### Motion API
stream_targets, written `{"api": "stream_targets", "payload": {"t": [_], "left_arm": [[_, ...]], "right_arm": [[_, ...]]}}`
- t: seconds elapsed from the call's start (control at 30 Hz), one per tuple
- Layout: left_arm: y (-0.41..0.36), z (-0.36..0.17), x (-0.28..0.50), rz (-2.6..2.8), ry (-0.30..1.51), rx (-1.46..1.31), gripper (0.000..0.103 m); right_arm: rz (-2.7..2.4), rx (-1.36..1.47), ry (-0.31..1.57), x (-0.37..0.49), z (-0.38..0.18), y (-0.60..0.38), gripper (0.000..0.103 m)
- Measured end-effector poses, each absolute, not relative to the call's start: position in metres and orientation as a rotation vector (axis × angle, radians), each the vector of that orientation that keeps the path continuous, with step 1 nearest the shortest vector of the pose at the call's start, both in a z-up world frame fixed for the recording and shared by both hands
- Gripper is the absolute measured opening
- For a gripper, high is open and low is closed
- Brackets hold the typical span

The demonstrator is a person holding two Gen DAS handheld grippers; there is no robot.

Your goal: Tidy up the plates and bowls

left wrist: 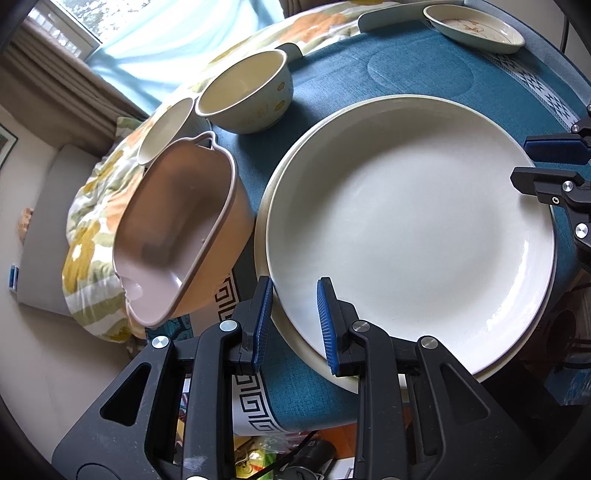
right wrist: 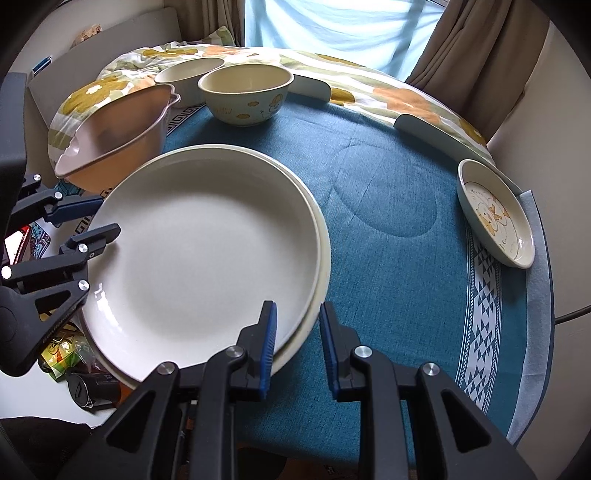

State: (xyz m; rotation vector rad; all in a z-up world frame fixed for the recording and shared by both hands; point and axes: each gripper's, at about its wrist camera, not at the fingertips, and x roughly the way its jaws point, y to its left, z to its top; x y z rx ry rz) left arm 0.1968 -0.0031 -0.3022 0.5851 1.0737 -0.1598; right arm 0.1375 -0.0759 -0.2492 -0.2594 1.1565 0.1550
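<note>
Two stacked plates point(right wrist: 207, 240), teal tablecloth point(right wrist: 399, 266), curtained window point(right wrist: 332, 29)

Daylight enters through a pale blue sheer curtain point(right wrist: 332, 33) flanked by brown drapes point(right wrist: 461, 48); a floral quilt point(right wrist: 369, 88) borders the teal-clothed surface point(right wrist: 388, 258).
</note>
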Motion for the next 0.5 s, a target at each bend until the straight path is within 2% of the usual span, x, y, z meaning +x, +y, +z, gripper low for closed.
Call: {"api": "stream_targets", "payload": {"t": [0.17,0.23,0.27,0.3,0.33,0.37,0.4,0.43,0.47,0.5], "left_arm": [[-0.001,-0.278,0.201,-0.184,1.073,0.527,0.023],[-0.003,-0.257,0.200,-0.205,1.040,0.502,0.027],[-0.006,-0.244,0.201,-0.226,1.018,0.484,0.040],[-0.009,-0.231,0.202,-0.252,0.989,0.464,0.064],[-0.013,-0.219,0.202,-0.275,0.957,0.447,0.078],[-0.017,-0.207,0.202,-0.297,0.920,0.433,0.099],[-0.024,-0.193,0.202,-0.327,0.867,0.420,0.103],[-0.030,-0.183,0.203,-0.358,0.835,0.412,0.103],[-0.037,-0.176,0.206,-0.396,0.821,0.405,0.103],[-0.047,-0.169,0.211,-0.450,0.821,0.394,0.103]], "right_arm": [[0.116,-0.174,1.133,0.136,-0.226,-0.088,0.022],[0.105,-0.071,1.114,0.135,-0.207,-0.101,0.022],[0.089,-0.018,1.096,0.134,-0.195,-0.109,0.022],[0.078,0.013,1.083,0.133,-0.187,-0.115,0.022],[0.058,0.049,1.060,0.131,-0.177,-0.123,0.022],[0.034,0.072,1.034,0.128,-0.167,-0.130,0.028],[0.003,0.095,0.994,0.124,-0.156,-0.140,0.052],[-0.018,0.109,0.964,0.120,-0.148,-0.148,0.069],[-0.037,0.122,0.937,0.116,-0.140,-0.157,0.100],[-0.065,0.131,0.908,0.110,-0.132,-0.167,0.103]]}}
